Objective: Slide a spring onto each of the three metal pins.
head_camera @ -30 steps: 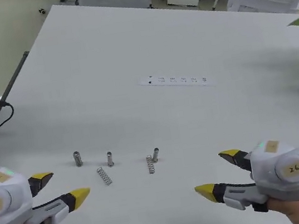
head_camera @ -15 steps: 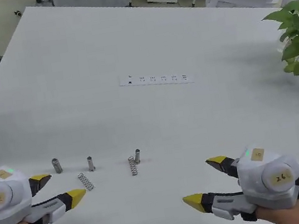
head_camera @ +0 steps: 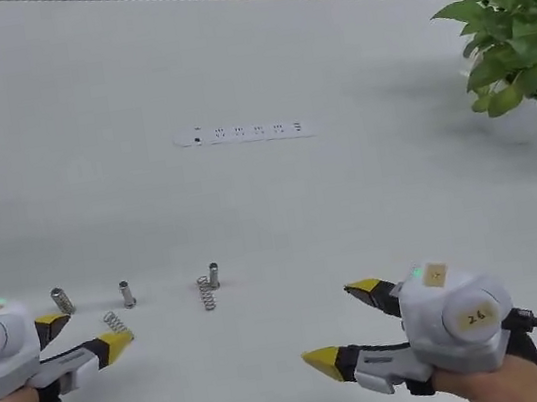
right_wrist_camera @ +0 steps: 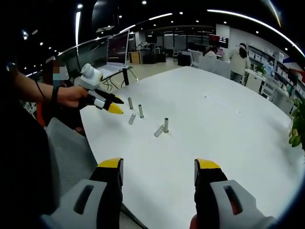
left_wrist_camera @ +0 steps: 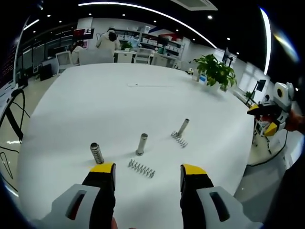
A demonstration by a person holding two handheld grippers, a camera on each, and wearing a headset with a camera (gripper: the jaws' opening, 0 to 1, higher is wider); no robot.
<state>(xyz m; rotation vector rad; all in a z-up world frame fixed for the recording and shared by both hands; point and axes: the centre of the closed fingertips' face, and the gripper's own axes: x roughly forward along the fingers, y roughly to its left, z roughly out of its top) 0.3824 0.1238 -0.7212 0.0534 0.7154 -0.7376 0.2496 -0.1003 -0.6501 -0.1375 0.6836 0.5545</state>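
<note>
In the head view, three short silver metal pins stand in a row on the white tabletop (head_camera: 346,179): the leftmost pin (head_camera: 61,300), the middle pin (head_camera: 127,294) and the rightmost pin (head_camera: 214,275). A small coiled wire spring (head_camera: 115,323) lies just beside a yellow tip of the left gripper (head_camera: 84,335), whose jaws are spread and empty. A second coiled spring (head_camera: 206,293) lies at the rightmost pin's foot. The right gripper (head_camera: 342,323) hovers well apart to the right, its jaws likewise spread and holding nothing. A long white power strip (head_camera: 243,133) lies farther back.

In the left gripper view, the coiled wire spring lies just ahead between the jaw tips. The leftmost pin looks ribbed (a coil seems to sit on it), and the middle pin is bare.

In the right gripper view, the pins and both loose springs lie far ahead, near the left gripper.
</note>
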